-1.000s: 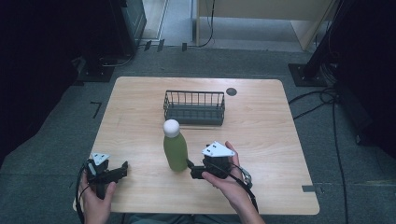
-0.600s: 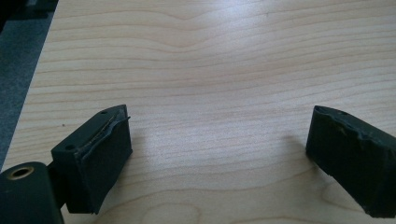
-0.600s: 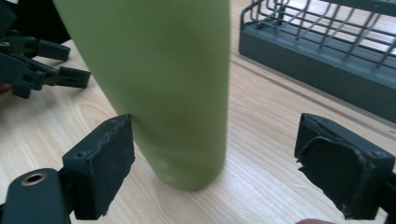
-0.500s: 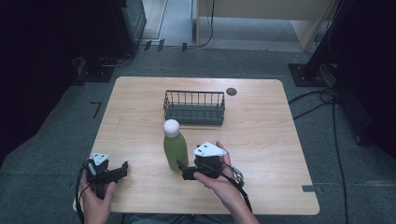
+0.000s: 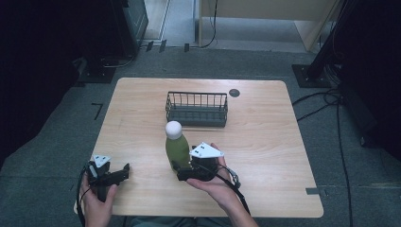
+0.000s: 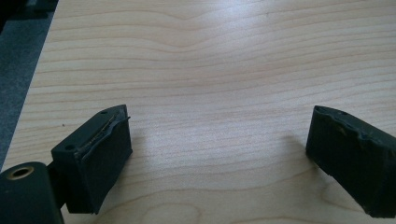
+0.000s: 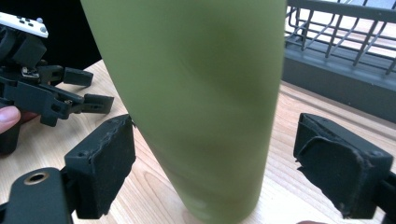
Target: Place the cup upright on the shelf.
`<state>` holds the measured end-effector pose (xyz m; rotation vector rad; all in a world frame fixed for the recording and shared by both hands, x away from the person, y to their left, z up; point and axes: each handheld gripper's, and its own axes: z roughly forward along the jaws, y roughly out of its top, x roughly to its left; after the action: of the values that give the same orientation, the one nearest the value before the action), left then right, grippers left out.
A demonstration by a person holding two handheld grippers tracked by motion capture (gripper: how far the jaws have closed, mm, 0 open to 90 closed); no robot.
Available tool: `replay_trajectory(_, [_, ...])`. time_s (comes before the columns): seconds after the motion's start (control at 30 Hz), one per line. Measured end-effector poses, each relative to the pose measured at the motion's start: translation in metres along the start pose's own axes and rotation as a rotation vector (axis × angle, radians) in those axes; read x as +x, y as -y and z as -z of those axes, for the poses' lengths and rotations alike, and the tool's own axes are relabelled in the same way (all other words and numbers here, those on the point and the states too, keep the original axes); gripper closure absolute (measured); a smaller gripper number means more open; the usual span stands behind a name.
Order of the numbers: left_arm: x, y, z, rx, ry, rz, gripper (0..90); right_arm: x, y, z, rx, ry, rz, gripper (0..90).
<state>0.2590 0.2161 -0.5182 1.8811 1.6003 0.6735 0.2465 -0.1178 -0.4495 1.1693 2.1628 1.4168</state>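
Since the earlier picture, the right gripper (image 5: 182, 171) had been slid closer to the green bottle (image 5: 177, 150), and its jaws had just been closing a little with the bottle between them.

From the high view, one bottle with one white cap (image 5: 173, 129) was seen standing upright near the front of the table (image 5: 265, 142), with one dark wire basket (image 5: 196, 109) behind it, a little apart. The bottle's low part was flanked by the right gripper. The left gripper (image 5: 124, 171) was held well apart, near the front left edge.

From the left gripper view, bare wood was seen between two black pads (image 6: 100, 156). Those jaws were spread wide and nothing was held.

From the right gripper view, the bottle (image 7: 196, 102) was seen big and close between the two pads (image 7: 105, 163). A gap was seen at the right pad, and the left pad was at most just brushed, so the bottle was not yet squeezed. It was judged to be hard, smooth and slippery, and tall enough to tip easily. It should be gripped round the wide body, squarely from both sides. Two grippers were counted.
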Motion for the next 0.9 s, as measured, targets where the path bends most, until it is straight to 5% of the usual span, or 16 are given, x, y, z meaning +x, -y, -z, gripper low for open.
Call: replay_trajectory(0.9, [0.000,0.000,0.000,0.000,0.000,0.000,7.2,0.009,-0.011,-0.027,-0.015,0.045,0.055,18.6])
